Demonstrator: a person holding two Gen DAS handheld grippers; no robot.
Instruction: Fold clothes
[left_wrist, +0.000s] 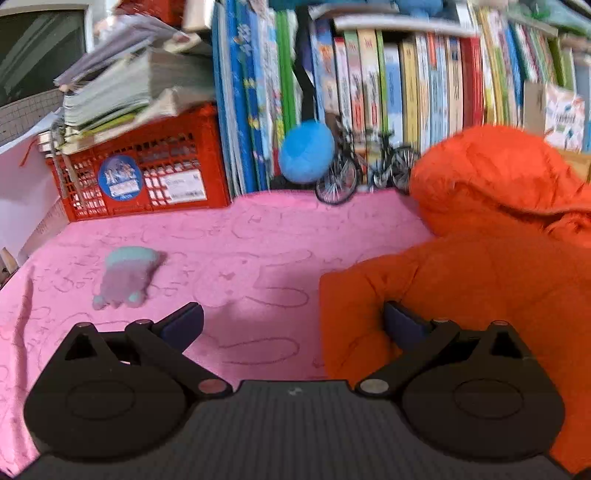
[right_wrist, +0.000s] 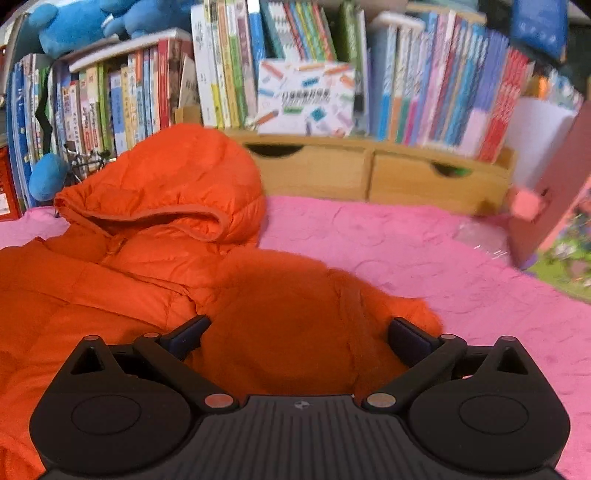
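An orange hooded puffer jacket (left_wrist: 491, 258) lies on the pink blanket (left_wrist: 240, 236), hood toward the bookshelf. My left gripper (left_wrist: 293, 321) is open and empty, low over the blanket at the jacket's left sleeve edge; its right finger is over the orange fabric. In the right wrist view the jacket (right_wrist: 166, 229) fills the left and centre. My right gripper (right_wrist: 299, 332) is open and empty, just above the jacket's right sleeve, with the sleeve fabric lying between the fingers.
A small teal and purple plush (left_wrist: 125, 277) lies on the blanket at left. A red crate (left_wrist: 140, 173), a blue plush ball (left_wrist: 306, 151), a toy bicycle (left_wrist: 362, 170) and books line the back. Wooden drawers (right_wrist: 376, 173) stand behind the blanket (right_wrist: 424, 251); a pink box (right_wrist: 554, 199) at right.
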